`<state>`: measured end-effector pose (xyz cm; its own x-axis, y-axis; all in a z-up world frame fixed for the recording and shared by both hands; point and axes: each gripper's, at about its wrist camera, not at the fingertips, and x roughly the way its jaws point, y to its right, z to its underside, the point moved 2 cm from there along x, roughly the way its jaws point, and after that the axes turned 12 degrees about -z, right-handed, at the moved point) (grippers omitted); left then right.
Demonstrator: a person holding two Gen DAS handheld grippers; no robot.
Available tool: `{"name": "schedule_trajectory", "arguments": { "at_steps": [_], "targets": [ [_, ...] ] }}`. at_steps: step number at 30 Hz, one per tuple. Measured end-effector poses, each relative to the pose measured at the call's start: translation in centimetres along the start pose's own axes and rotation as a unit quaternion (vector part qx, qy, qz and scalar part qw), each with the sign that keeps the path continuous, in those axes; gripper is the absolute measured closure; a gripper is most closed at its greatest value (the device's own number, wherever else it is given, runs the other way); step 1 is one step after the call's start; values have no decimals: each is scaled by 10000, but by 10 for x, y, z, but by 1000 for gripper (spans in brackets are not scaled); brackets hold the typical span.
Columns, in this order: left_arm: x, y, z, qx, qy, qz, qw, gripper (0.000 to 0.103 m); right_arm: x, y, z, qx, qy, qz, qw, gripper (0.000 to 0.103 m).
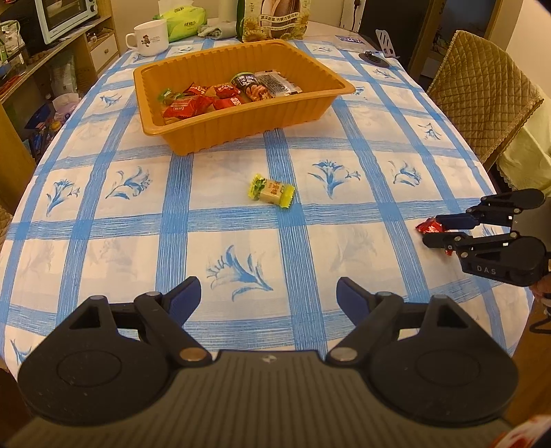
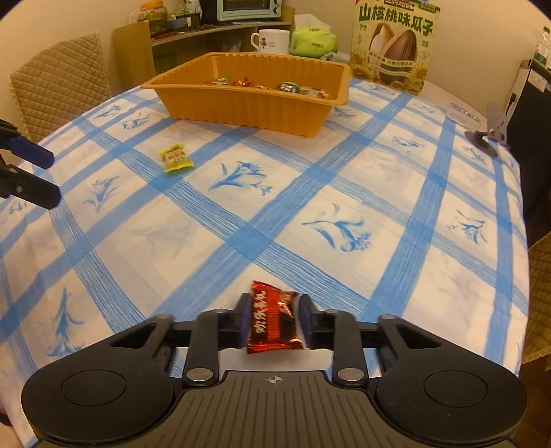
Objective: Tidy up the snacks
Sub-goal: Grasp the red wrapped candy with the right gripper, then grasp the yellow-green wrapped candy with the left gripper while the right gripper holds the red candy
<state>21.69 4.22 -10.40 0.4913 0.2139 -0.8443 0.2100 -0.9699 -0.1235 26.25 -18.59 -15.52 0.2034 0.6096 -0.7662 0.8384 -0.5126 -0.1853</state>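
Observation:
An orange tray (image 1: 320, 74) (image 2: 241, 107) stands at the far middle of the table and holds several wrapped snacks. A yellow-green candy (image 1: 271, 190) (image 2: 175, 157) lies on the cloth between the tray and my left gripper. My left gripper (image 1: 268, 293) is open and empty above the table's near part; it shows at the left edge of the right wrist view (image 2: 51, 181). My right gripper (image 2: 273, 318) is shut on a red candy (image 2: 272, 318), low over the cloth. The left wrist view shows it at the right (image 1: 430, 229) with the red candy (image 1: 428, 227) between its fingers.
The table has a blue-checked cloth (image 1: 241, 241). A white mug (image 1: 149, 36), a green tissue pack (image 1: 182, 20) and a sunflower-seed bag (image 2: 392, 44) stand behind the tray. Quilted chairs (image 1: 482, 93) (image 2: 58, 86) flank the table. A phone stand (image 2: 496, 127) sits at the far right.

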Motion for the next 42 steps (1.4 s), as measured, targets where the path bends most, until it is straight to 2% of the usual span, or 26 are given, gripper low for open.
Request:
{"name": "schedule_trajectory", "arguments": {
  "at_steps": [10, 17, 20, 30, 33, 37, 42],
  "targets": [
    [12, -3, -11, 100, 37, 139, 9998, 19, 4, -7, -9, 216, 49, -5, 9998, 77],
    [33, 0, -20, 247, 172, 286, 9991, 20, -5, 0, -16, 806, 227, 269, 9961, 77],
    [48, 4, -25, 329, 176, 349, 9987, 27, -12, 6, -16, 1154, 333, 381, 9920, 77],
    [83, 20, -47, 546, 261, 667, 9959, 36, -30, 22, -10, 1816, 536, 806, 9786, 78],
    [92, 24, -56, 601, 271, 750, 9950, 43, -35, 25, -7, 1979, 588, 927, 9740, 77],
    [99, 28, -68, 655, 332, 786, 9942, 47, -40, 28, -4, 2120, 617, 1054, 9696, 77],
    [103, 33, -73, 906, 428, 697, 9925, 60, -45, 28, 0, 2239, 643, 1148, 9657, 77]
  ]
}}
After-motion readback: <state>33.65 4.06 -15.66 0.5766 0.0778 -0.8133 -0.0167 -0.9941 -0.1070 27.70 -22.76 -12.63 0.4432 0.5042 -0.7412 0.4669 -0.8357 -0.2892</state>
